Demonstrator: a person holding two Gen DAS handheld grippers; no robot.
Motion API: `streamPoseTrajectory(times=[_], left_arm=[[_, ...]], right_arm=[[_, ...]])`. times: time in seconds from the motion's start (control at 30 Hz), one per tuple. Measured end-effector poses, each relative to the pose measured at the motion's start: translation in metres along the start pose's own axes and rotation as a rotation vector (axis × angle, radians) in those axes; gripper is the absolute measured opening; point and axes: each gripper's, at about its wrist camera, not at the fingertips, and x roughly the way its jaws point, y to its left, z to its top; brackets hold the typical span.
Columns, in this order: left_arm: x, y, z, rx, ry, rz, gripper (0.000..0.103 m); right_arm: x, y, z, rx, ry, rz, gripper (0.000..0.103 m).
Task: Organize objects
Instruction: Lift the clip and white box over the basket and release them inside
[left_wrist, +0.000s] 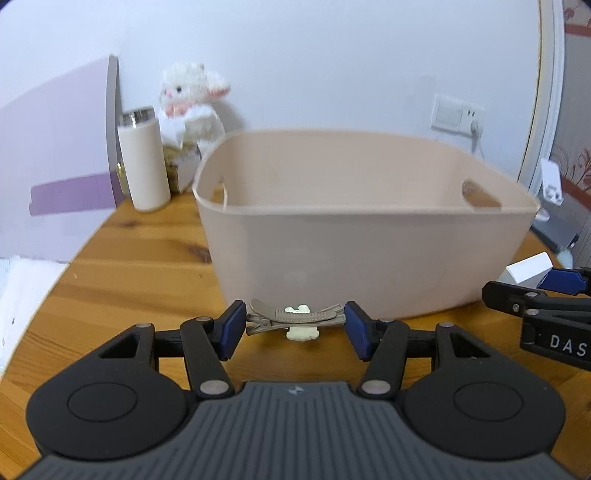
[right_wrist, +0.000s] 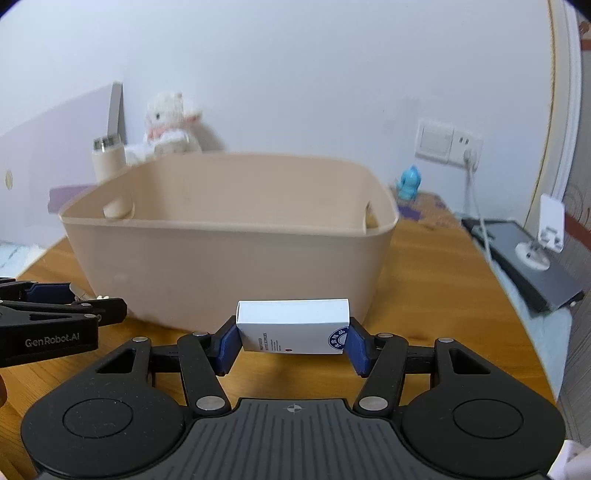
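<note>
A beige plastic bin (left_wrist: 362, 254) stands on the wooden table (left_wrist: 140, 266), just beyond both grippers; it also shows in the right wrist view (right_wrist: 229, 254). My left gripper (left_wrist: 295, 325) is shut on a grey metal hair clip (left_wrist: 291, 317) with a cream ornament, held crosswise between the blue pads just in front of the bin's near wall. My right gripper (right_wrist: 293, 341) is shut on a small white box (right_wrist: 293, 325) with blue print, close to the bin's near wall. The right gripper (left_wrist: 546, 295) shows at the left view's right edge.
A cream flask (left_wrist: 142, 158), a white plush lamb (left_wrist: 192, 99) and a small box stand behind the bin on the left. A blue figurine (right_wrist: 408, 184), a wall socket with a cable (right_wrist: 469, 155) and a dark device (right_wrist: 535, 262) lie to the right.
</note>
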Motion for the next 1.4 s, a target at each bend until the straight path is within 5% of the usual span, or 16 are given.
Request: streamPoseTrajectory(times=[0.37,0.7,0.93,1.17,1.33,1.4], left_arm=[[-0.032,0.005,0.05,-0.002,-0.119,-0.003,0.06],[-0.016,-0.002,0.103,0.012,-0.147,-0.021,0.06],[0.036,-0.012,0.117,0.06,-0.055,-0.012,0.06],[0.082,-0.012,0.105,0.094,0.164,-0.043,0.06],[0.087,-0.011,0.104,0.098,0.189,-0.049,0.06],[0.084,-0.012,0.106,0.097,0.196,-0.053,0.062]], right_arm=[[-0.042,0.007,0.049,-0.019,-0.182,-0.007,0.055],[-0.027,0.01,0.086,-0.018,-0.22,-0.007,0.055],[0.013,0.008,0.091,-0.007,-0.125,-0.025,0.055],[0.052,0.006,0.081,-0.023,0.0,-0.043,0.055],[0.067,0.009,0.076,-0.045,0.062,-0.049,0.056],[0.067,0.011,0.076,-0.043,0.068,-0.041,0.064]])
